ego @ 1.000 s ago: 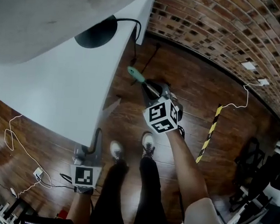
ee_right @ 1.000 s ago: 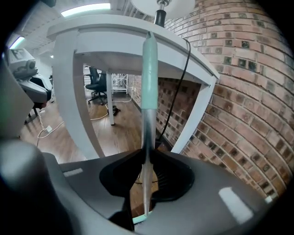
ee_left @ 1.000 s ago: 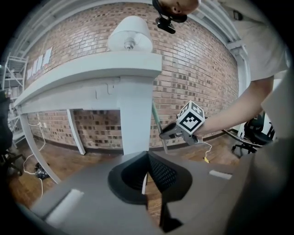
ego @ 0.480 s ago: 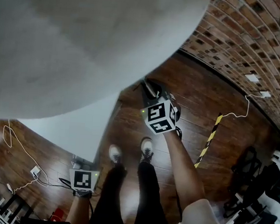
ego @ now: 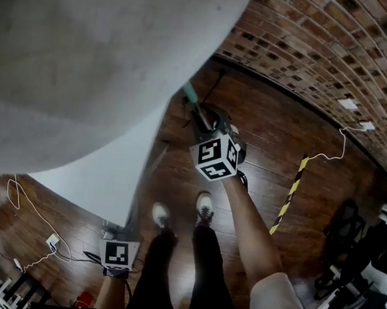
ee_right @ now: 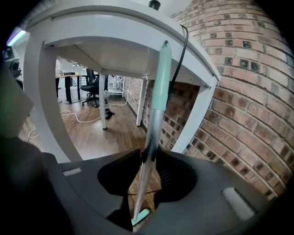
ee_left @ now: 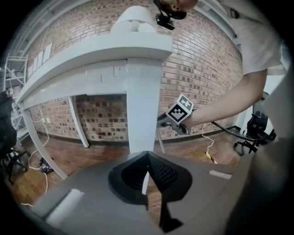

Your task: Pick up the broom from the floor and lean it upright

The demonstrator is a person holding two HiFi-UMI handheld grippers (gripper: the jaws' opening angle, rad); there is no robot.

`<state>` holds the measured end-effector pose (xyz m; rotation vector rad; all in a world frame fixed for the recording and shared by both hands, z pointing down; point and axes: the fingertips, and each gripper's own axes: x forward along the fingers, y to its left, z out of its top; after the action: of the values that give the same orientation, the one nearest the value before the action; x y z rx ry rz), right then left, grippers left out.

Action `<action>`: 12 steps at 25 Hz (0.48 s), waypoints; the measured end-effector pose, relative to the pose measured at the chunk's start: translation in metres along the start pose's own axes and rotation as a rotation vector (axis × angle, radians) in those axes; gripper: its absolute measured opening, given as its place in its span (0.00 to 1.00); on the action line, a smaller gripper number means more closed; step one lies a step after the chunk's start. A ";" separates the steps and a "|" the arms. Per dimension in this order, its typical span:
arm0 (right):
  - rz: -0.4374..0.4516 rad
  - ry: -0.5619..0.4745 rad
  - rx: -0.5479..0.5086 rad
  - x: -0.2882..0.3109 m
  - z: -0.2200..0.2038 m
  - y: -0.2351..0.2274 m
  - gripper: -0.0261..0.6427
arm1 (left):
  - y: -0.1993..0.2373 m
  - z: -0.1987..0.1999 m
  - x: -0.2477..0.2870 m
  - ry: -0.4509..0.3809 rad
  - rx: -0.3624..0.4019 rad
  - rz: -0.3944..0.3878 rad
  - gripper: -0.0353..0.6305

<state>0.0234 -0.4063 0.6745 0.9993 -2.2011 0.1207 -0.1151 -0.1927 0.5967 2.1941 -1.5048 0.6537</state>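
Note:
The broom stands nearly upright: its silver handle (ee_right: 154, 124) with a mint-green grip (ee_right: 161, 78) rises to the edge of the white table (ee_right: 138, 27), and its green head (ee_right: 140, 215) is on the floor below. In the head view the green grip (ego: 190, 93) shows beside the table edge. My right gripper (ee_right: 148, 158) (ego: 207, 122) is around the handle with its jaws opening; the handle stands between them with no firm grip. Low at the left my left gripper (ego: 119, 238) (ee_left: 147, 156) hangs shut with nothing in it, pointing at a table leg (ee_left: 143, 110).
The white table (ego: 86, 75) fills the upper left of the head view. A brick wall (ego: 335, 48) runs behind, with a black cable (ee_right: 180, 55) hanging from the table. A yellow-black strip (ego: 289, 191), white cords (ego: 17, 196) and office chairs (ego: 347, 229) lie around the person's feet (ego: 204, 205).
The right gripper with the broom has shifted a little toward the table, and the green grip shows beside the table edge again. The left gripper has stayed put.

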 end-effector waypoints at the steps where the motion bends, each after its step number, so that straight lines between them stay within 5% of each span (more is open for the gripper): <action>1: 0.003 -0.002 0.001 -0.001 0.000 0.000 0.23 | -0.002 0.001 0.000 0.001 -0.005 0.000 0.05; 8: -0.013 -0.008 0.019 -0.007 -0.001 -0.007 0.25 | -0.005 0.002 -0.002 -0.032 0.039 -0.002 0.05; 12: -0.017 -0.010 0.043 -0.012 -0.004 -0.007 0.24 | -0.012 0.005 -0.003 -0.022 -0.005 0.000 0.05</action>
<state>0.0360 -0.4018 0.6685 1.0438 -2.2074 0.1563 -0.1043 -0.1893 0.5905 2.2048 -1.5160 0.6271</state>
